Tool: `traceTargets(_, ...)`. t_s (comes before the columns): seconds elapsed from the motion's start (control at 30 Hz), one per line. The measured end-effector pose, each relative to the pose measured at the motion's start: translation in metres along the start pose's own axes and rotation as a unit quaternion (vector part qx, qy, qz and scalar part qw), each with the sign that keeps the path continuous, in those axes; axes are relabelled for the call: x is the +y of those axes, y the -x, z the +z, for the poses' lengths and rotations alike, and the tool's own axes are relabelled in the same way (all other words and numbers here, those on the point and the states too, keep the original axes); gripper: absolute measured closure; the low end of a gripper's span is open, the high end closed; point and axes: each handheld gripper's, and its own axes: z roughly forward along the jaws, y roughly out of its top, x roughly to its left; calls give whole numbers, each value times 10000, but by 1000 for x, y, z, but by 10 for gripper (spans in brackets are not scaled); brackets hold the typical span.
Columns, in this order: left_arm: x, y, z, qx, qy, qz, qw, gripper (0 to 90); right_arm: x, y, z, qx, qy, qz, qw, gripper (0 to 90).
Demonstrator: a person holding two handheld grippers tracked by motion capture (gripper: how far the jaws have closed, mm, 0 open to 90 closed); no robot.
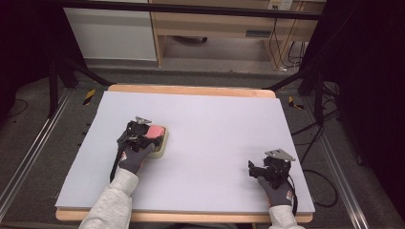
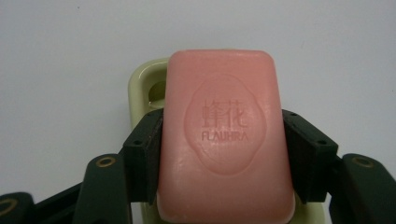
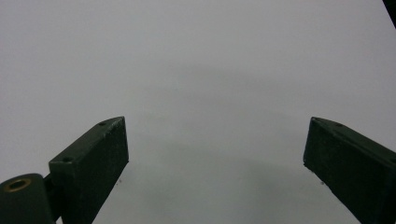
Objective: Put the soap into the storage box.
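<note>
A pink soap bar (image 2: 224, 140) with an embossed oval mark is clamped between the two black jaws of my left gripper (image 2: 223, 140), which press on its long sides. Under it lies a pale yellow-green soap dish (image 2: 140, 88). In the high view the left gripper (image 1: 147, 133) is at the table's left-middle with the pink soap (image 1: 155, 130) over the dish (image 1: 163, 143); whether the soap rests in the dish or hangs just above it I cannot tell. My right gripper (image 3: 215, 144) is open over bare white surface; in the high view the right gripper (image 1: 254, 169) sits near the front right.
The white board (image 1: 210, 124) covers a wooden table. Beyond its far edge stand a wooden desk (image 1: 215, 24) and black stand legs (image 1: 71, 71). Cables (image 1: 325, 181) trail off the right side.
</note>
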Motion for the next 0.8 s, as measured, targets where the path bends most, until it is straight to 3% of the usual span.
traceTargets(0.8,-4,3,6,67,-105,-10,9999,370,0,0,0,9,-5,2,10000,69)
